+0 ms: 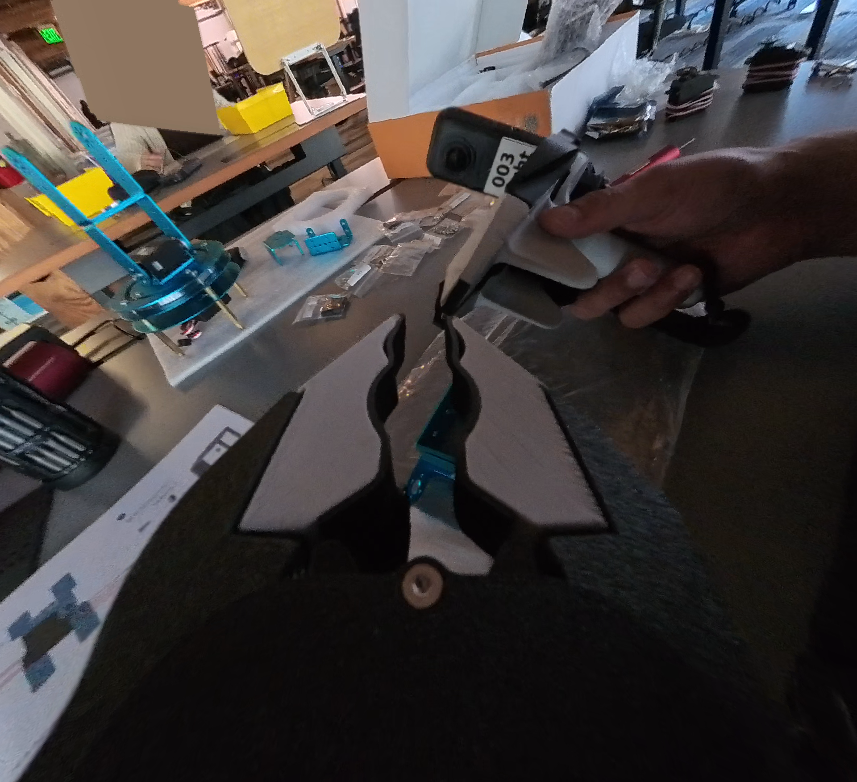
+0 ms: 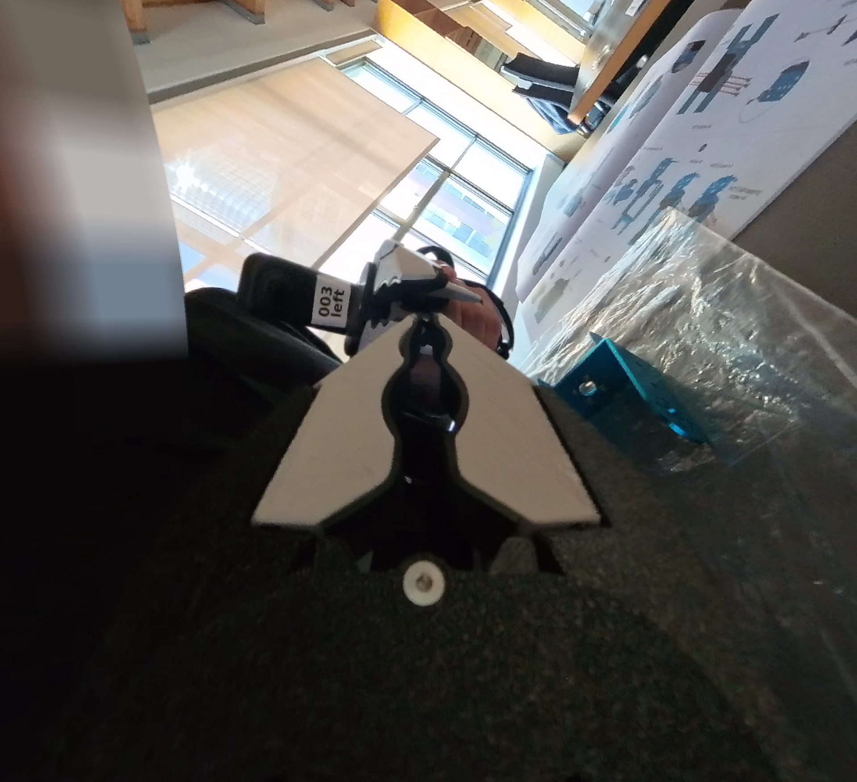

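A clear plastic bag with a blue metal bracket inside lies on the grey table. My left gripper hovers just over the bag, its jaws a narrow gap apart with the bracket showing between them. My right gripper, held by a hand, comes in from the right. Its tips are closed and appear to pinch the bag's upper edge just beyond my left fingertips. In the right wrist view my right gripper is shut. The left gripper is right behind it, and the bag and bracket lie to the right.
A blue robot base with two upright arms stands on a white board at left, with loose blue brackets and small parts bags behind. A printed instruction sheet lies front left beside a black case. An orange-and-white box stands behind. Only a small space, under 4 cm, lies between the two pairs of fingers.
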Tool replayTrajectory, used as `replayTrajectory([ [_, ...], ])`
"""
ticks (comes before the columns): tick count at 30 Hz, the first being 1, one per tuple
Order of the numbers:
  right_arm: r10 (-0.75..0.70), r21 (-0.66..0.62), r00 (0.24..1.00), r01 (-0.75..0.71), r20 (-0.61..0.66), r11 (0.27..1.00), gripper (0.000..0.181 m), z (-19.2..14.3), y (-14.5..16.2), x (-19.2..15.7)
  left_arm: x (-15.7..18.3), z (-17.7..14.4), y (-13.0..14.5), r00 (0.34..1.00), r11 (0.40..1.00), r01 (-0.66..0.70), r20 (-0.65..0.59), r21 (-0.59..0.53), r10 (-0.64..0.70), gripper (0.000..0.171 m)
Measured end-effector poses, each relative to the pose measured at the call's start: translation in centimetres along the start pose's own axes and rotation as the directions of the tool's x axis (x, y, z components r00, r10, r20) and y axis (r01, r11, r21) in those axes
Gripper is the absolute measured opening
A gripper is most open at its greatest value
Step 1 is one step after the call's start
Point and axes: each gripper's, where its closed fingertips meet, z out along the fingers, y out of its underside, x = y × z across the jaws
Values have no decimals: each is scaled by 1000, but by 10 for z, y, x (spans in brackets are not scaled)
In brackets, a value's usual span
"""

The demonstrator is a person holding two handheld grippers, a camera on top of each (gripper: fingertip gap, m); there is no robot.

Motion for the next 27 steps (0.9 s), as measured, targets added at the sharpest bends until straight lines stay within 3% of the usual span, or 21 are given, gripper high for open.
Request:
replayTrajectory([
  [6,-199,-69,973,192,-120,979,3,2,5,4,1,-3,6,995,996,93,-43,-4,-93,19],
  [11,-413,-203,870,368,-269,907,3,-2,10,20,2,-8,34,992,989,99,-71,-114,-108,23],
  [16,-698,-527,641,492,-320,693,3,-10,28,45,24,-24,64,927,927,237,-219,-290,-306,38],
  [19,-826,-669,493,519,-274,532,4,-10,32,55,35,-32,75,912,904,210,-259,-371,-318,41],
  [23,-875,-777,443,474,-195,413,3,-5,41,65,42,-28,87,925,895,143,-263,-422,-272,43],
  [27,-852,-810,496,424,-166,405,4,2,47,70,41,-20,87,931,893,136,-253,-430,-264,43],
])
